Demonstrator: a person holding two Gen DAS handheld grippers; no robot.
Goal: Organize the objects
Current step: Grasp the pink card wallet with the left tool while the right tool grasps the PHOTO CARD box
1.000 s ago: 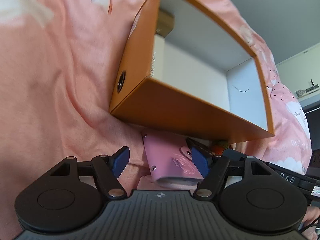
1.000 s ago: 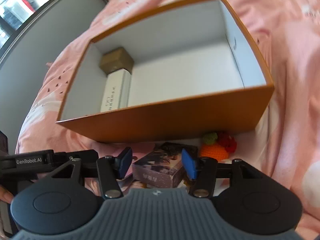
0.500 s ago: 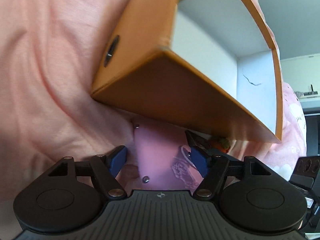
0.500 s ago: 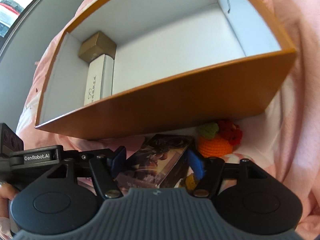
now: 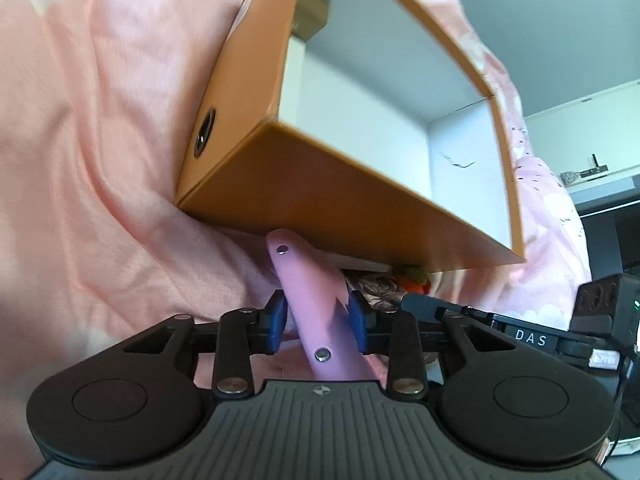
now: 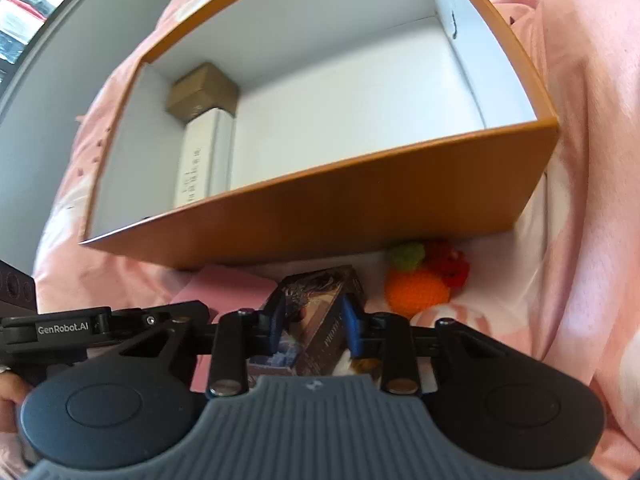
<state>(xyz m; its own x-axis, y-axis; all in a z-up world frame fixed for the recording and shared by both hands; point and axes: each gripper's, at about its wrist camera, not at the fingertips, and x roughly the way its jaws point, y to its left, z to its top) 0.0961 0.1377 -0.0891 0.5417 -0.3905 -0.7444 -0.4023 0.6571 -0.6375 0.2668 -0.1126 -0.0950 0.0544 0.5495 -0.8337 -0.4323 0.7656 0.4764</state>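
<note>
Orange box [image 6: 360, 208] fills the upper frame, open, white inside, with a brown carton [image 6: 202, 92] and white carton [image 6: 200, 160] at its left wall. Below it: a pink case [image 5: 316, 312] on edge, a dark printed box [image 6: 316, 312], and a crocheted orange toy [image 6: 416, 288].

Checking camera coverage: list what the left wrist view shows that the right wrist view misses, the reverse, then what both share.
Left wrist only: the left gripper, jaws closing with the pink case between them, and a grommet hole in the box's side.
Right wrist only: the right gripper, jaws closing with the dark printed box between them, and a window.
Both: the orange box, the crocheted toys, the pink bedding.
</note>
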